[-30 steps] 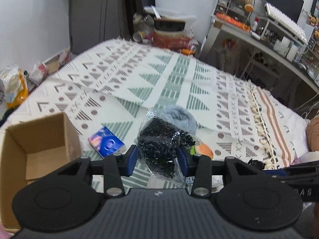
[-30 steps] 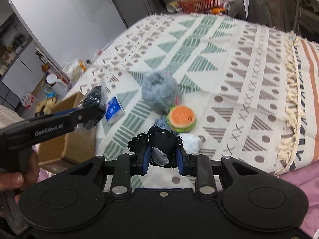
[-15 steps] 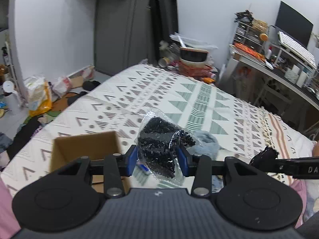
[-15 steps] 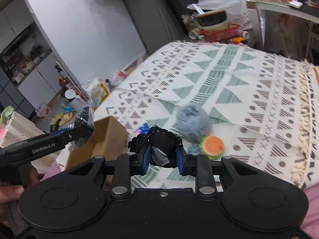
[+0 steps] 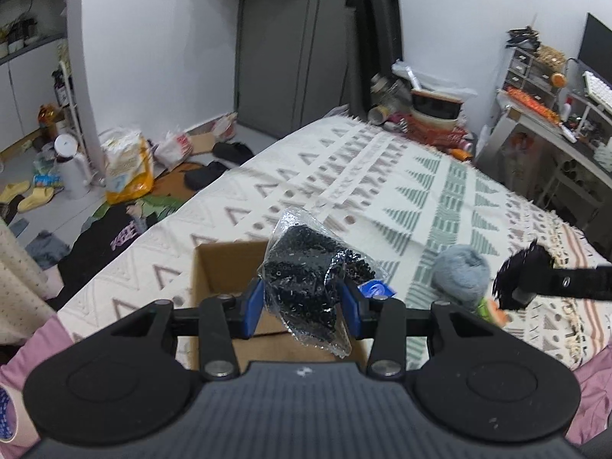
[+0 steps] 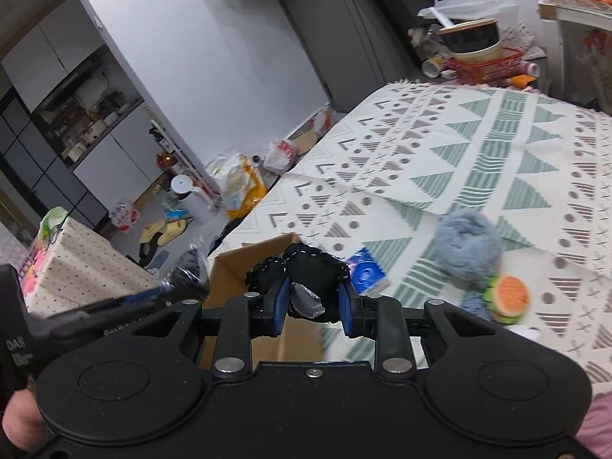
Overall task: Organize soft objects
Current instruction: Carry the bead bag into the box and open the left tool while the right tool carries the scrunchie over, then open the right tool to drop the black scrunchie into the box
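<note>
My left gripper (image 5: pixel 302 302) is shut on a clear bag of black beads (image 5: pixel 310 267), held above the open cardboard box (image 5: pixel 225 267) at the bed's near edge. My right gripper (image 6: pixel 313 308) is shut on a black fabric piece (image 6: pixel 306 267) with a grey tag, and it hangs to the right of the box (image 6: pixel 248 264). The same fabric (image 5: pixel 520 271) shows at the right of the left wrist view. On the patterned bedspread (image 6: pixel 497 145) lie a fluffy grey-blue ball (image 6: pixel 466 244), an orange-and-green burger toy (image 6: pixel 508 298) and a small blue packet (image 6: pixel 367 271).
The bed's left edge drops to a cluttered floor with a yellow bag (image 5: pixel 128 168), dark clothes (image 5: pixel 111 237) and slippers (image 5: pixel 26 195). A desk with shelves (image 5: pixel 554 122) stands at the right. A spotted cloth-covered box (image 6: pixel 80 260) sits beside the bed. A person's fingers (image 6: pixel 19 420) hold the left gripper's handle.
Both grippers have lifted and swung left toward the cardboard box, each keeping its load. The bag of beads now hangs over the box opening.
</note>
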`<state>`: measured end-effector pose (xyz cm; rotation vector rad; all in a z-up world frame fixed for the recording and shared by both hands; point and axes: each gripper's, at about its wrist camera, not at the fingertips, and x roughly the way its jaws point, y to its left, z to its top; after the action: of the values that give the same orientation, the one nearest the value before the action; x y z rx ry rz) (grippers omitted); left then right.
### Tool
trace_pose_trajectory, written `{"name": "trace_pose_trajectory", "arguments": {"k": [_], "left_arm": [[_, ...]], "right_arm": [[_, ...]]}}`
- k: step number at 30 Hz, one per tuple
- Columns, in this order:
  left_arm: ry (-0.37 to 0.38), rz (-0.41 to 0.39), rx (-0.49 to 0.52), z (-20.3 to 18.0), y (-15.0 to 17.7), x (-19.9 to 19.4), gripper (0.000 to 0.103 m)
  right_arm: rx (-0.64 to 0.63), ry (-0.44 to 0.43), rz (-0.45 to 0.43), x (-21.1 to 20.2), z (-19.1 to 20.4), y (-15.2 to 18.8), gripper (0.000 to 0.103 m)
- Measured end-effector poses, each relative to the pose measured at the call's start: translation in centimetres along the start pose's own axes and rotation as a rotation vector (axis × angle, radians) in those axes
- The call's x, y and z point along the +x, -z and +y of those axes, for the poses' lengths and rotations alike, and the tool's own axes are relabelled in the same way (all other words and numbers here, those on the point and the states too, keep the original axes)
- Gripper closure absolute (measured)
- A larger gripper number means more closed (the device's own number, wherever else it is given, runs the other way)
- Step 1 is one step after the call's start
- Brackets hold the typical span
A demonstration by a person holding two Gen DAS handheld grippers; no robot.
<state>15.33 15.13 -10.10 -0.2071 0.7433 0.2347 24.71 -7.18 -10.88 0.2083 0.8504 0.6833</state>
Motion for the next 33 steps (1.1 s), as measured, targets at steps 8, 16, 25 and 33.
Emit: {"name": "trace_pose_trajectory", "arguments": {"k": [8, 16, 25, 33], "left_arm": [[-0.017, 0.087, -0.024, 2.5, 1.6, 2.4, 0.061], [-0.069, 0.174, 0.009, 3.1, 2.8, 4.2, 0.059], [-0.144, 0.203, 0.018, 2.2, 2.4, 3.7, 0.047], [-0.183, 0.151, 0.0, 1.1, 1.0, 1.9, 0.04]], "right_arm": [[0.013, -0.051, 0.037, 3.3, 2.5, -0.1, 0.076], [0.039, -0.12, 0.06, 5.6, 4.2, 0.2, 0.076], [0.038, -0.107, 0.087, 7.4, 3.9, 1.3, 0.075], [0.036, -0.14, 0.087, 8.2, 3.7, 1.1, 0.075]]}}
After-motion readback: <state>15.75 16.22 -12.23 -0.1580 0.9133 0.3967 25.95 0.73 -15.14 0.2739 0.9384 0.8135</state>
